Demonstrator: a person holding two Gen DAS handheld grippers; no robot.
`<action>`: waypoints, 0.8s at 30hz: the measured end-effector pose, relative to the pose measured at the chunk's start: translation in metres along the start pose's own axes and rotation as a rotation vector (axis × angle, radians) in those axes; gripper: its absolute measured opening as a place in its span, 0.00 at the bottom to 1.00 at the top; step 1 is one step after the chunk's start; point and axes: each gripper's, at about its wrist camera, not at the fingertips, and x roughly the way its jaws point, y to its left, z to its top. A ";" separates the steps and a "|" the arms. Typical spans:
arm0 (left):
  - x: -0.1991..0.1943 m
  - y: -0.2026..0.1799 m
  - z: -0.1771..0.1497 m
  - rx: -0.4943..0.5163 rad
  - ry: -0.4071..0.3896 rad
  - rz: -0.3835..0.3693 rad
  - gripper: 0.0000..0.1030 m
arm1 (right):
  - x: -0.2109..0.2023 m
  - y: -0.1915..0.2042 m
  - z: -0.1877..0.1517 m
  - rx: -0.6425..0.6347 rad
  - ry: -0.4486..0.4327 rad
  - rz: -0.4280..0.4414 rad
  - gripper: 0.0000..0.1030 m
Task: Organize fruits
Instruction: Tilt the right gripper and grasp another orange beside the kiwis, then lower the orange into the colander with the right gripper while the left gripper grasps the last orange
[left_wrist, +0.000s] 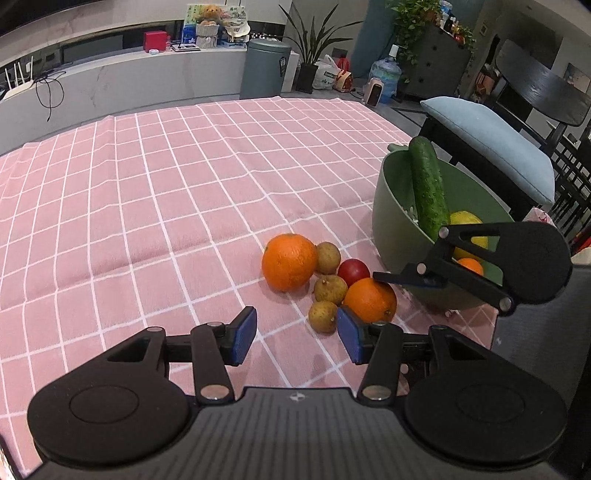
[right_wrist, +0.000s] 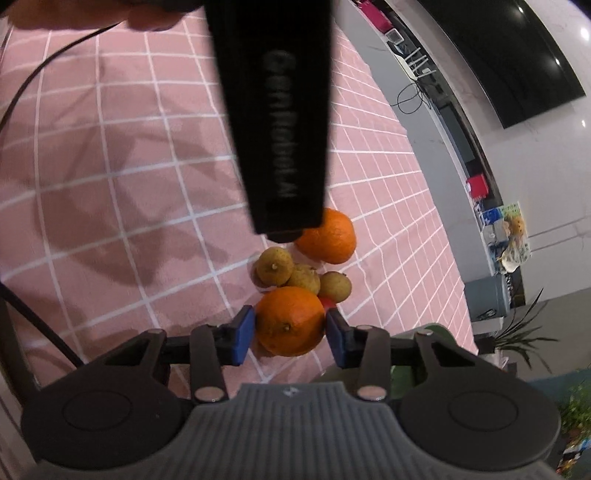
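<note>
R gripper (right_wrist: 289, 334) fingers straddle near orange (right_wrist: 290, 321), wide, not clamped yet, prob for green bowl (left_wrist: 391, 221) at 3 o'clock. L gripper (left_wrist: 296, 336) open, empty, clear of pile.

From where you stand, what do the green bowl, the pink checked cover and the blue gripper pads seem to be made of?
green bowl: probably matte plastic, with a smooth, even wall that shows no glare.
pink checked cover: woven fabric, since it creases and folds.
blue gripper pads: likely rubber or foam, dull and soft-looking; the pictures leave it open.
</note>
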 end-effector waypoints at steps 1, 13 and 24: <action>0.001 0.000 0.000 0.003 0.000 0.000 0.57 | 0.000 0.001 0.000 -0.006 0.000 -0.005 0.38; 0.006 0.007 0.006 -0.053 -0.055 -0.014 0.57 | -0.029 -0.010 -0.007 0.076 -0.067 -0.032 0.37; 0.027 0.013 0.016 -0.180 -0.089 -0.019 0.62 | -0.083 -0.073 -0.040 0.570 -0.144 -0.053 0.37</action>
